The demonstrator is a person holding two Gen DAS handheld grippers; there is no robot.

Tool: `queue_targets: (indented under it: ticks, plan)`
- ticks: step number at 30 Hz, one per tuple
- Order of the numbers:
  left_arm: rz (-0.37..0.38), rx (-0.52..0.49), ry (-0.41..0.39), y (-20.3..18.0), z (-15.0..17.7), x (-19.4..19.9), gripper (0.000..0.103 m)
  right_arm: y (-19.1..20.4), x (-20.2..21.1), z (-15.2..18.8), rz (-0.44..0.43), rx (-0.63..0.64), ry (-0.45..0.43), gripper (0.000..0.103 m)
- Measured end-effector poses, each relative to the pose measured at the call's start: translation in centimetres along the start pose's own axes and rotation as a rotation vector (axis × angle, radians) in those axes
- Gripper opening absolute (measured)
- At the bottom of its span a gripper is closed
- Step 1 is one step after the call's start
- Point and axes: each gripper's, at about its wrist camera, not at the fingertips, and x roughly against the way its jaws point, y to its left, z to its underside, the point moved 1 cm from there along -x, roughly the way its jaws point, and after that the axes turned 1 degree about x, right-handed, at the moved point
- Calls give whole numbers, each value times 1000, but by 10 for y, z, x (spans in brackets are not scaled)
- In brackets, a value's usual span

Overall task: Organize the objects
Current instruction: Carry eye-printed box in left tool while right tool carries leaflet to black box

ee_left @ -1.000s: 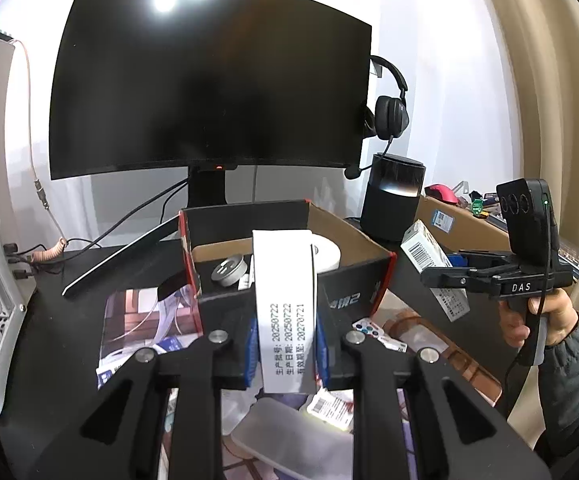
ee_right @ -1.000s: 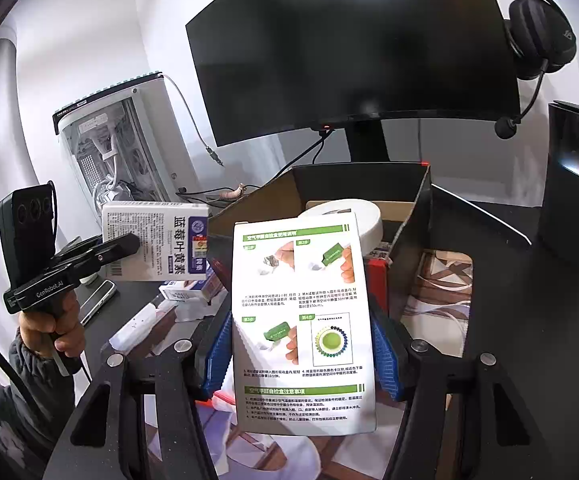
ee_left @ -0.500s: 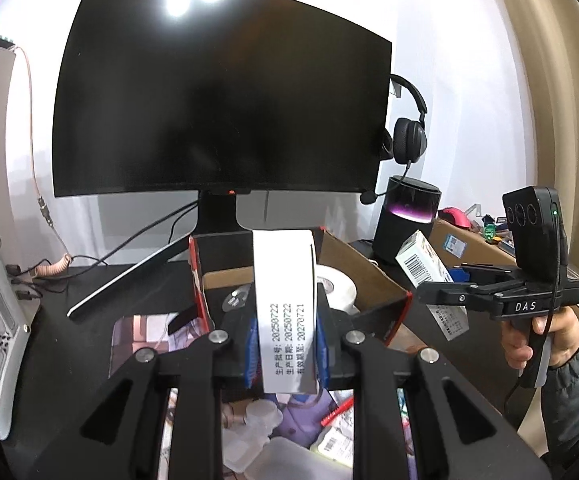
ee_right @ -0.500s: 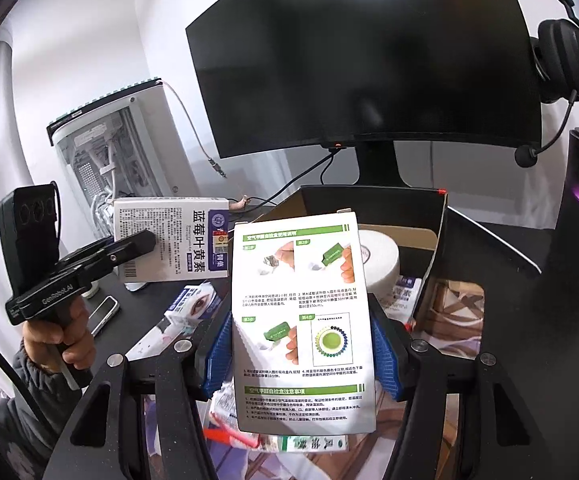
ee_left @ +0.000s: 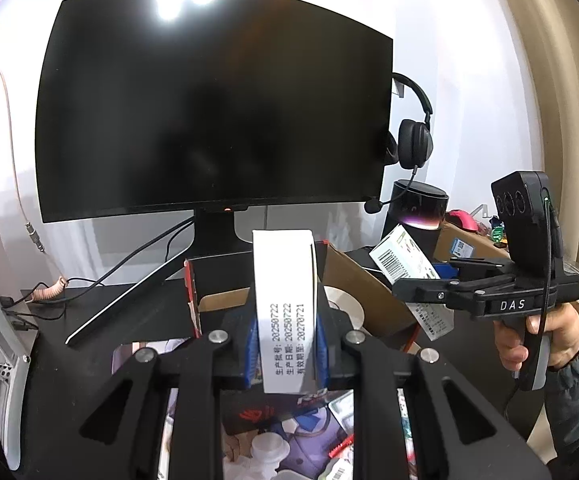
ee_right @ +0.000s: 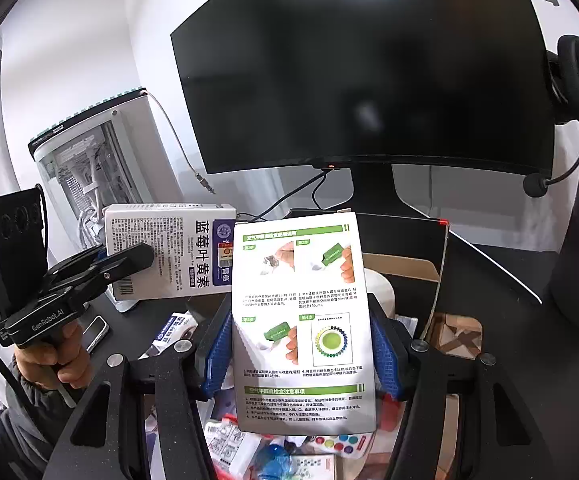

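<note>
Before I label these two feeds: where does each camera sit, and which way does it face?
Left wrist: on the left gripper, facing the black monitor; shows its narrow white box, right gripper.
Right wrist: on the right gripper, facing the monitor; shows its green-printed white box, left gripper.
Shared: monitor, black-and-red carton.

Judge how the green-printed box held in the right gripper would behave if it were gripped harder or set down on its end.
The green-printed box is flat, thin card, so it would probably dent under harder pressure. It looks light for its size. Stood on its narrow end, it would likely tip, being tall and slim.
</note>
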Motion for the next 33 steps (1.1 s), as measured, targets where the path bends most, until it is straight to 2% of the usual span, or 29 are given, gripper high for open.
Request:
queue_targets:
  ticks: [14,26,33]
  plan:
    - [-16,-9,14,7,-10,-31,20,-23,-29,-15,-11,-36,37,60]
    - [-54,-42,76,24,-2,-84,20,-46,-65,-29,18,-40,97,60]
    - [-72,-54,94,25,-4,-99,20,-55,-85,-39,28,-48,135,60]
